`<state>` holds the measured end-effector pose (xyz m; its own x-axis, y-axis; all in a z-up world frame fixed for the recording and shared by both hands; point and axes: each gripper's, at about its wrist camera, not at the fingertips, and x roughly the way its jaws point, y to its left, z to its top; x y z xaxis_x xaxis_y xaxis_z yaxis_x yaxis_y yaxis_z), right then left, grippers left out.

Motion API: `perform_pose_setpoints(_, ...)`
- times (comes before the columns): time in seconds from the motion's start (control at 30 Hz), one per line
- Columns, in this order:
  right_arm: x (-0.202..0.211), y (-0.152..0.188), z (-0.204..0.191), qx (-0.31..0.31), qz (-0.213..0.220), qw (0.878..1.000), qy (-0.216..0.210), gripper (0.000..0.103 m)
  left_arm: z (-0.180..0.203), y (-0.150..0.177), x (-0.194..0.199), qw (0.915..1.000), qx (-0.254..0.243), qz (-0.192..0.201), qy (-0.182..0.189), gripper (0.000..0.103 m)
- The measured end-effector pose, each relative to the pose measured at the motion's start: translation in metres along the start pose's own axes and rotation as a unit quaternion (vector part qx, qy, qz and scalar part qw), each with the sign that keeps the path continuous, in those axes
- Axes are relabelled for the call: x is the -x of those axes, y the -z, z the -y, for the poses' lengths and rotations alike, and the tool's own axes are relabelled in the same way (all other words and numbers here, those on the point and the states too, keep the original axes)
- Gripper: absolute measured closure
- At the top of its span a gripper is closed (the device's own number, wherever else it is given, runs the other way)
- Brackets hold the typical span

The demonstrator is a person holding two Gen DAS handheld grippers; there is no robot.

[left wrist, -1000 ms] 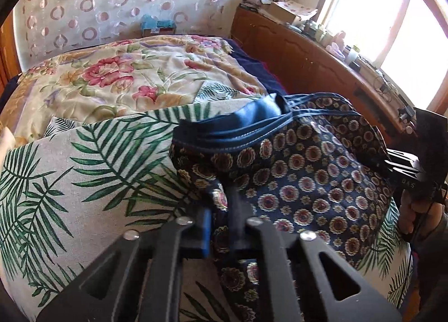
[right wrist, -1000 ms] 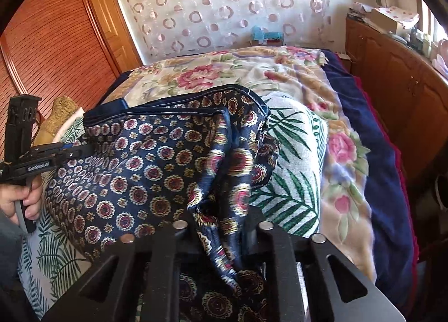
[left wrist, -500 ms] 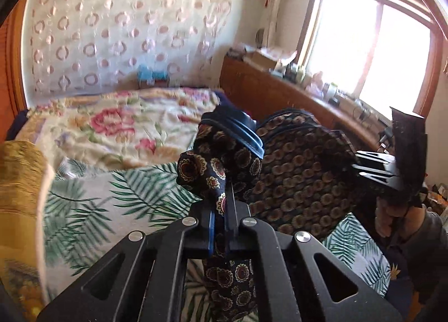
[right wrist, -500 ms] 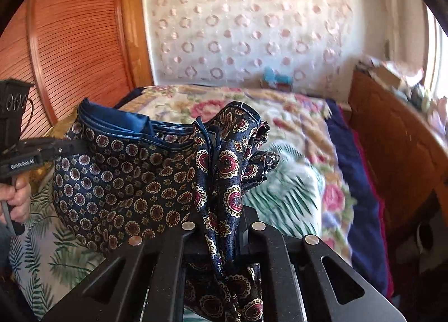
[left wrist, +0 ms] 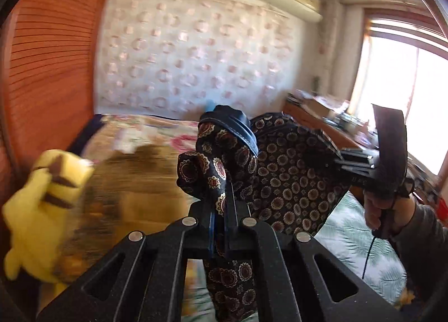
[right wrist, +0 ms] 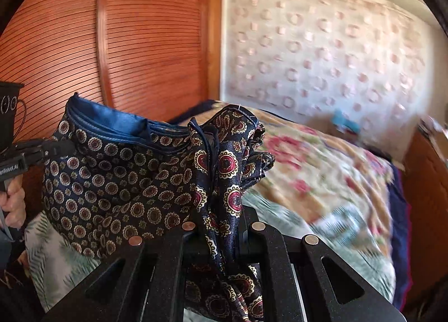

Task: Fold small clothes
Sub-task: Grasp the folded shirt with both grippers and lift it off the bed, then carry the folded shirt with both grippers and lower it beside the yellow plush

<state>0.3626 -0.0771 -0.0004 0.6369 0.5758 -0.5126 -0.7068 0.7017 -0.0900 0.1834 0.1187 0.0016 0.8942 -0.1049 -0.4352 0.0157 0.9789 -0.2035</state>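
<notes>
Left gripper [left wrist: 221,226] clamped on one bunched end of the patterned shorts [left wrist: 291,182], right gripper [right wrist: 224,233] clamped on the other end. Garment strung between both, lifted clear of the bed [right wrist: 322,198] (blue waistband on top, fabric sagging below). Yellow plush toy [left wrist: 42,196] at the bed's left edge, blurred.

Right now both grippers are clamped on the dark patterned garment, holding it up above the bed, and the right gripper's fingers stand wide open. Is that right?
Not quite. The right gripper is not open: the right wrist view shows its fingers pinched shut on the dark patterned garment. The rest holds: the left gripper is clamped on it too, and the garment hangs above the bed.
</notes>
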Motion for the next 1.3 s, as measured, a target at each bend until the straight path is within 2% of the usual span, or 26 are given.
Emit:
perform_pose_setpoints(0.1, -0.047, -0.031, -0.014, 0.029, -0.003, 0.999, -0.021, 0.094, -0.037, 0.01, 0.004, 0.9984, 0.025, 0.016, -0.049, 0.098)
perform_pose_setpoints(0.17, -0.079, -0.054, -0.029, 0.053, -0.008, 0.998, -0.03, 0.095, -0.063, 0.018, 0.0, 0.9964, 0.062, 0.011, -0.057, 0.098)
perform_pose_setpoints(0.23, -0.109, -0.07, -0.044, 0.08, -0.014, 0.996, -0.034, 0.095, -0.081, 0.03, 0.0, 0.9941, 0.076, 0.007, -0.076, 0.098)
perform_pose_setpoints(0.3, -0.143, -0.082, -0.039, 0.1, -0.024, 0.994, -0.036, 0.095, -0.087, 0.039, -0.003, 0.9933, 0.085, -0.001, -0.078, 0.098)
perform_pose_setpoints(0.5, -0.203, -0.108, -0.057, 0.128, -0.045, 0.99, -0.043, 0.095, -0.096, 0.06, -0.001, 0.9914, 0.1, -0.012, -0.084, 0.098)
perform_pose_setpoints(0.63, -0.219, -0.122, -0.073, 0.134, -0.049, 0.989, -0.049, 0.095, -0.096, 0.065, 0.004, 0.9914, 0.095, -0.023, -0.086, 0.098)
perform_pose_setpoints(0.77, -0.221, -0.124, -0.071, 0.121, -0.046, 0.99, -0.062, 0.095, -0.091, 0.071, 0.005, 0.9917, 0.081, -0.037, -0.093, 0.098)
perform_pose_setpoints(0.8, -0.209, -0.118, -0.069, 0.119, -0.039, 0.99, -0.064, 0.094, -0.09, 0.072, 0.005, 0.9918, 0.078, -0.041, -0.092, 0.096)
perform_pose_setpoints(0.83, -0.211, -0.117, -0.07, 0.113, -0.034, 0.991, -0.066, 0.094, -0.09, 0.074, 0.008, 0.9917, 0.077, -0.043, -0.094, 0.093)
perform_pose_setpoints(0.87, -0.213, -0.118, -0.069, 0.107, -0.031, 0.992, -0.067, 0.09, -0.091, 0.075, 0.01, 0.9915, 0.076, -0.042, -0.097, 0.082)
perform_pose_setpoints(0.9, -0.215, -0.117, -0.069, 0.101, -0.031, 0.993, -0.059, 0.081, -0.093, 0.075, 0.013, 0.9915, 0.077, -0.04, -0.097, 0.07)
perform_pose_setpoints(0.93, -0.217, -0.118, -0.067, 0.096, -0.032, 0.994, -0.052, 0.072, -0.094, 0.074, 0.015, 0.9916, 0.078, -0.038, -0.096, 0.066)
perform_pose_setpoints(0.97, -0.211, -0.116, -0.063, 0.092, -0.029, 0.994, -0.049, 0.068, -0.093, 0.073, 0.019, 0.9917, 0.079, -0.032, -0.096, 0.059)
perform_pose_setpoints(1.0, -0.209, -0.116, -0.062, 0.089, -0.024, 0.995, -0.046, 0.064, -0.092, 0.071, 0.023, 0.9918, 0.078, -0.027, -0.098, 0.059)
perform_pose_setpoints(1.03, -0.205, -0.115, -0.06, 0.086, -0.019, 0.995, -0.039, 0.061, -0.09, 0.07, 0.026, 0.9917, 0.074, -0.024, -0.102, 0.058)
perform_pose_setpoints(1.1, -0.193, -0.112, -0.056, 0.081, -0.004, 0.996, -0.032, 0.058, -0.087, 0.065, 0.028, 0.9921, 0.061, -0.017, -0.109, 0.041)
perform_pose_setpoints(1.17, -0.177, -0.106, -0.051, 0.074, 0.011, 0.997, -0.027, 0.057, -0.083, 0.059, 0.027, 0.9921, 0.042, -0.007, -0.118, 0.03)
perform_pose_setpoints(1.2, -0.17, -0.104, -0.049, 0.073, 0.022, 0.997, -0.024, 0.056, -0.08, 0.057, 0.027, 0.9924, 0.035, -0.002, -0.118, 0.027)
perform_pose_setpoints(1.3, -0.155, -0.097, -0.048, 0.067, 0.037, 0.997, -0.013, 0.052, -0.076, 0.051, 0.024, 0.9927, 0.025, 0.004, -0.118, 0.026)
